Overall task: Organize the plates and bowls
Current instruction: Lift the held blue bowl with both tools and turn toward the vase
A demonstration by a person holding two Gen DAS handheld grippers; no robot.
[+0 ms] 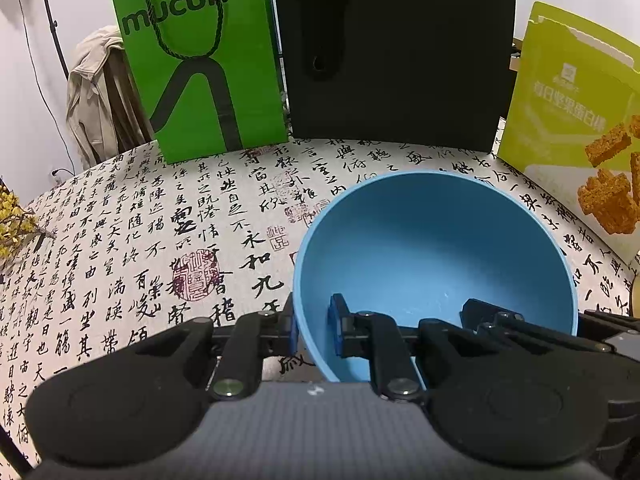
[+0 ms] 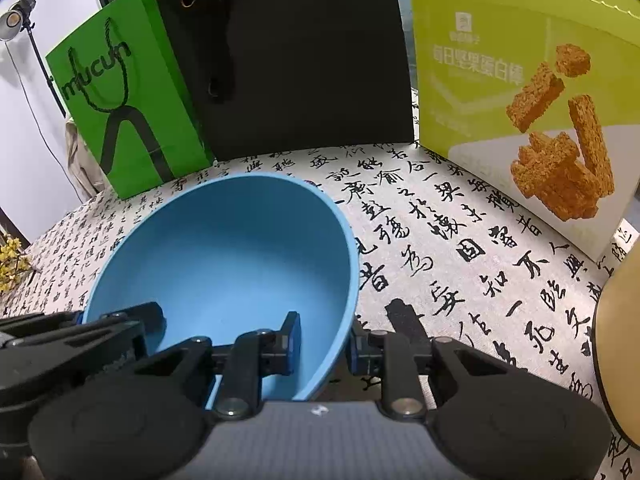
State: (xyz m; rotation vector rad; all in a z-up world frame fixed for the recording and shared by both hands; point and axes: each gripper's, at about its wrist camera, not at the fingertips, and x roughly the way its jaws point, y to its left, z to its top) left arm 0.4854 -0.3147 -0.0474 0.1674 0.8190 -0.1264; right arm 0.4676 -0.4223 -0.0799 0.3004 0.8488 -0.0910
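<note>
A blue bowl (image 1: 436,248) (image 2: 224,256) sits over the calligraphy-print tablecloth (image 1: 132,240), empty inside. My left gripper (image 1: 314,330) is shut on the bowl's left wall, one pad outside and one inside. My right gripper (image 2: 324,342) is shut on the opposite, right wall in the same way. The right gripper's fingers (image 1: 480,310) show inside the bowl's right side in the left wrist view. In the right wrist view the left gripper's fingers (image 2: 148,312) reach in at the bowl's left. The underside of the bowl is hidden.
At the back of the table stand a green paper bag (image 1: 200,64), a black bag (image 1: 400,52) and a yellow-green snack box (image 2: 520,92). A tan rounded dish (image 2: 620,340) shows at the right edge. Yellow flowers (image 1: 10,216) lie at the far left.
</note>
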